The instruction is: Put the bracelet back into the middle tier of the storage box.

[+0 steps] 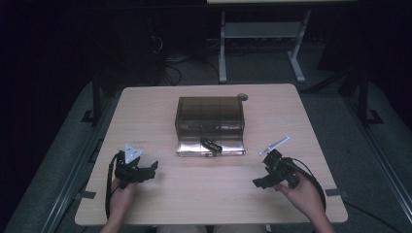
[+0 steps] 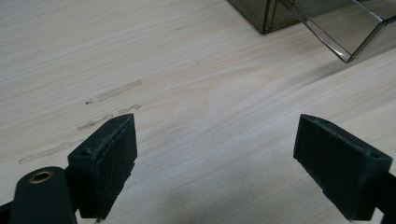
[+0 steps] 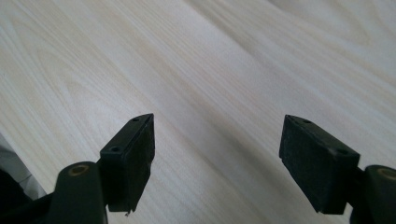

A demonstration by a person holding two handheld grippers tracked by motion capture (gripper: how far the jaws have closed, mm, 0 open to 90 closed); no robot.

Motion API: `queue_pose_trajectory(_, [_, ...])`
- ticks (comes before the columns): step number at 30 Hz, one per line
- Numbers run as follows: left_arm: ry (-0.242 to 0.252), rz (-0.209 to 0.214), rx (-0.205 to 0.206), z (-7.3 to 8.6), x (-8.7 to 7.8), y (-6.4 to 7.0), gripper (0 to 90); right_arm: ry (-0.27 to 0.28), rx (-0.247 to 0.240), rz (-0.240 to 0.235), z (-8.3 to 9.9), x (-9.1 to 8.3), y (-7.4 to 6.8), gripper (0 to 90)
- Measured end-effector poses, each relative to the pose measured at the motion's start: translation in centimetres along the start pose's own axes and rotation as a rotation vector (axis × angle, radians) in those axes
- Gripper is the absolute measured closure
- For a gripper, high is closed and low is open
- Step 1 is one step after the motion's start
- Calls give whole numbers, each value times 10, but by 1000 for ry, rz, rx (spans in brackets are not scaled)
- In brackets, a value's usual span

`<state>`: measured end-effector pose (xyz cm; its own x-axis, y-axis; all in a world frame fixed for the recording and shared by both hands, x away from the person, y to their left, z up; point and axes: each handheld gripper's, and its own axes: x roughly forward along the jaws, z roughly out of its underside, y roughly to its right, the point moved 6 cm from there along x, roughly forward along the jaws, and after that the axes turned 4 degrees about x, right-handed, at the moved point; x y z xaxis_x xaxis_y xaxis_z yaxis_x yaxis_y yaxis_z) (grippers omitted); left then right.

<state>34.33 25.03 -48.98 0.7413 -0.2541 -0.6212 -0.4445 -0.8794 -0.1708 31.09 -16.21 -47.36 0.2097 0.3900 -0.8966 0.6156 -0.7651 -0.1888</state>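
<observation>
Nearest the high camera, two hands are seen at the table's near edge: the left hand at about 7 o'clock, holding the left gripper, and the right hand at about 5 o'clock, holding the right gripper. Both pairs of jaws are spread wide apart with nothing between them, as is confirmed in each gripper view, where bare wood lies between the pads.

A pale wood-grain table is shown, faintly scuffed in the left gripper view. Dark floor, cables and the grey legs of another table are seen beyond at 12 o'clock.

A smoky transparent compartment box sits at the table's centre, its front flap lowered, with a small dark object lying on it. From the grippers, the box lies between them and farther out, well apart from both. No legible writing can be made out.
</observation>
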Motion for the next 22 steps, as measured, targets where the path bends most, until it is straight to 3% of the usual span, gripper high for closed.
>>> queue_pose_trajectory(10, [1, 1, -6, 0, 1, 1, 131, 2, 31, -10, 18, 3, 1, 266])
queue_pose_trajectory(19, [-1, -2, -1, 0, 2, 1, 131, 22, 31, -1, 28, 3, -3, 266])
queue_pose_trajectory(22, [-1, -4, 0, 0, 2, 1, 131, 34, 40, -21, 33, 5, -4, 270])
